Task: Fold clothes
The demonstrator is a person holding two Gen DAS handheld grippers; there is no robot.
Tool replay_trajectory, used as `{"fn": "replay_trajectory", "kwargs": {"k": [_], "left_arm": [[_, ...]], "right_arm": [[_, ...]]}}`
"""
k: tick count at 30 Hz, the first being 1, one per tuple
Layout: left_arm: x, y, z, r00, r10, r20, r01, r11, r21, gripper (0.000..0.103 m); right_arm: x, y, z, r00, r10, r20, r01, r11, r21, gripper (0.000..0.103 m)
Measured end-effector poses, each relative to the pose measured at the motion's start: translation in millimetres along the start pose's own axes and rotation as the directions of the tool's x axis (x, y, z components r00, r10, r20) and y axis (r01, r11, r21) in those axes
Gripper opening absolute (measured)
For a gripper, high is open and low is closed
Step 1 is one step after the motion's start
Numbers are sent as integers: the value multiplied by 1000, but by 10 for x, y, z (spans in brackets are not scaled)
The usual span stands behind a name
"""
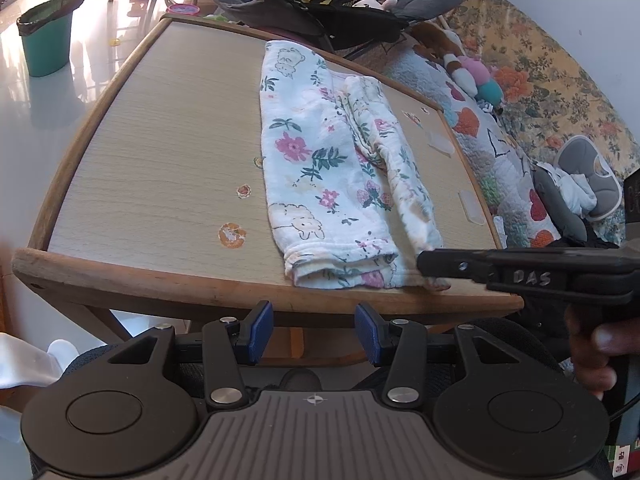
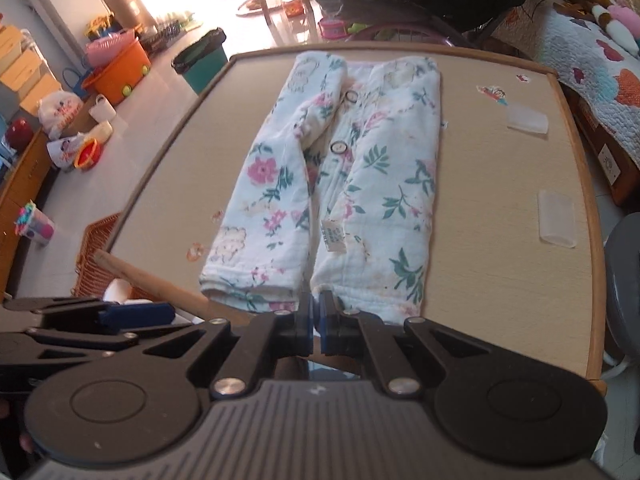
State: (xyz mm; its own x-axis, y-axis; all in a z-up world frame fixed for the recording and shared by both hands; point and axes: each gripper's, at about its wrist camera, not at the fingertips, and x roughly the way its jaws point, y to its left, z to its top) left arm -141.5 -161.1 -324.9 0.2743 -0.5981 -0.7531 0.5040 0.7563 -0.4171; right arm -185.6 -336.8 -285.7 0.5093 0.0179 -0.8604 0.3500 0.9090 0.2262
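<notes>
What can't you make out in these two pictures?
- Right claw, right view: shut at the floral garment's near hem; whether cloth is pinched is hidden by its tips.
- Garment label, right view: print too small.
- Table's near right corner, left view: covered by the right claw.

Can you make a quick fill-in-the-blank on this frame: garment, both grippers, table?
1. The floral garment lies on the wooden ____.
2. The right gripper has its pads ____ at the garment's near hem.
3. The left gripper has nothing between its ____ pads, which stand apart.
4. The bin beyond the table is ____ with a black liner.

Missing words: table; shut; blue; green
</notes>
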Motion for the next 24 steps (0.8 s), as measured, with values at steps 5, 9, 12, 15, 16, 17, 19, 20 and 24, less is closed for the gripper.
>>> {"fn": "replay_trajectory", "kwargs": {"k": [5, 9, 12, 15, 16, 17, 19, 20, 24], "left_arm": [[0, -3, -2, 1000, 4, -4, -4, 1000, 3, 48], [21, -31, 10, 1000, 12, -12, -12, 1000, 7, 48], [39, -56, 21, 999, 25, -24, -24, 1000, 16, 48], [47, -68, 46, 999, 32, -31, -31, 999, 16, 48], [42, -61, 60, 999, 30, -31, -30, 1000, 9, 48], [30, -49, 73, 999, 30, -26, -30, 1000, -3, 48], [-14, -37, 109, 999, 36, 2, -36, 999, -27, 48], [-46, -44, 137, 999, 33, 21, -33, 999, -39, 48], [-145, -161, 349, 997, 14, 73, -8, 997, -81, 48]], "right_arm": [[117, 5, -65, 999, -29, -33, 29, 1000, 1, 4], [124, -17, -90, 999, -26, -35, 27, 999, 18, 4], [114, -18, -91, 999, -14, -39, 15, 1000, 25, 7], [-29, -1, -84, 999, 13, -36, -12, 1000, 26, 8], [-97, 6, -85, 999, 23, -27, -23, 1000, 20, 8], [-171, 6, -92, 1000, 16, -12, -15, 1000, 20, 10], [-305, -22, -121, 999, -32, 25, 31, 998, 49, 16], [-355, -53, -154, 998, -50, 42, 47, 996, 77, 20], [-377, -160, -350, 991, -116, 65, 103, 979, 173, 23]]}}
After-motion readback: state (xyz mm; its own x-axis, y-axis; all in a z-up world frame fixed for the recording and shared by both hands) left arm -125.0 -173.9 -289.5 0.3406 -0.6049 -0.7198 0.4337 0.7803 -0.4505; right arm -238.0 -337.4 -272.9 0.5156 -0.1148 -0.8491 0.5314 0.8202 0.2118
